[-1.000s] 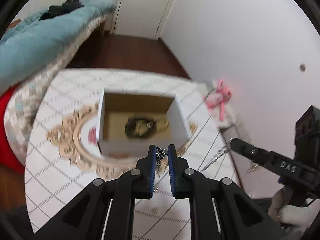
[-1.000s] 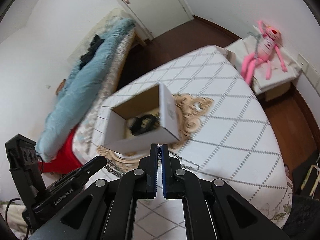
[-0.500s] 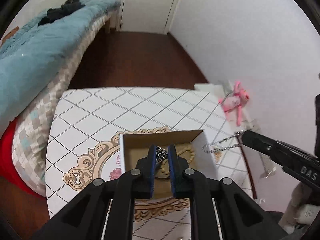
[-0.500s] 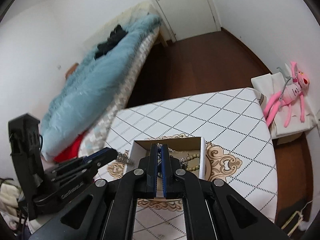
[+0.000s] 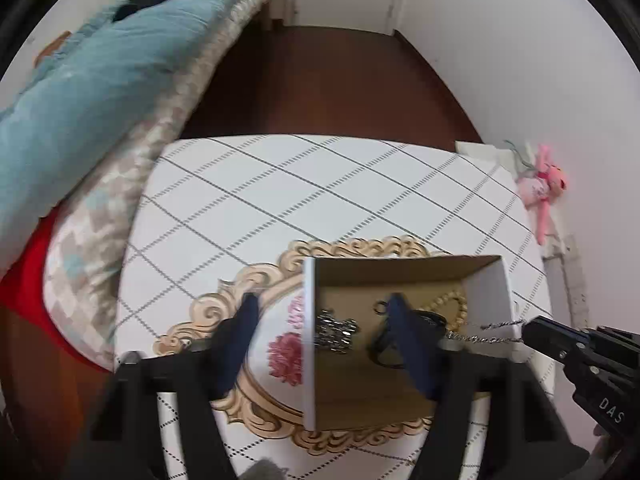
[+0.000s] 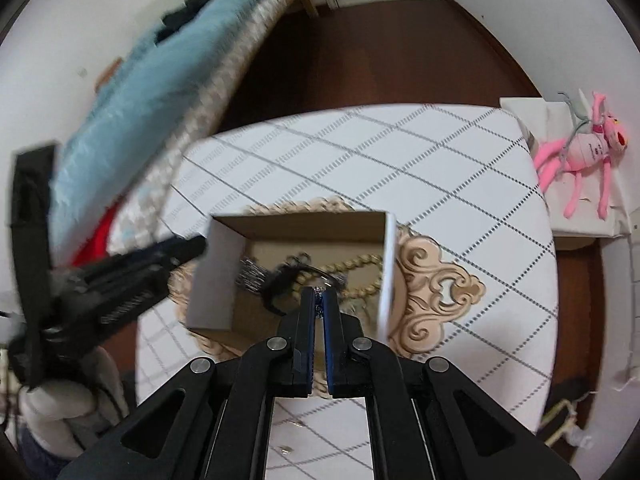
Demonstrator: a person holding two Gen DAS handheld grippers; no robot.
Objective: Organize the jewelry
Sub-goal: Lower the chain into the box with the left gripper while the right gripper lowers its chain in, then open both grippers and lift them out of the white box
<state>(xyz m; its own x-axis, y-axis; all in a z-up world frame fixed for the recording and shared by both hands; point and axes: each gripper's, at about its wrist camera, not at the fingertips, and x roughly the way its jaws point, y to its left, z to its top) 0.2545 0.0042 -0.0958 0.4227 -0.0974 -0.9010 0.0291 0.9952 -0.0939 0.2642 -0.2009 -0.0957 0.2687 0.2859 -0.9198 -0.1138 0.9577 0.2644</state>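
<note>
A white cardboard box [image 5: 490,292] with a brown inside stands on the patterned table; it also shows in the right wrist view [image 6: 387,264]. It holds a beige bead necklace [image 6: 362,263], a black ring-shaped piece [image 6: 282,280] and a bunched silver chain end [image 5: 336,330]. My left gripper [image 5: 324,312] is open above the box's left wall. My right gripper [image 6: 319,296] is shut on the other end of the silver chain [image 5: 486,332], which stretches over the box's right wall.
The round table [image 5: 280,184] has a white diamond-pattern cloth with a gold ornament. A bed with a blue blanket [image 5: 92,76] lies to the left. A pink plush toy [image 6: 580,152] sits on a white stand to the right. Dark wooden floor lies beyond.
My left gripper has opened and let the chain end drop into the box. Both grippers have moved in over the box. The right gripper stays shut on the chain.
</note>
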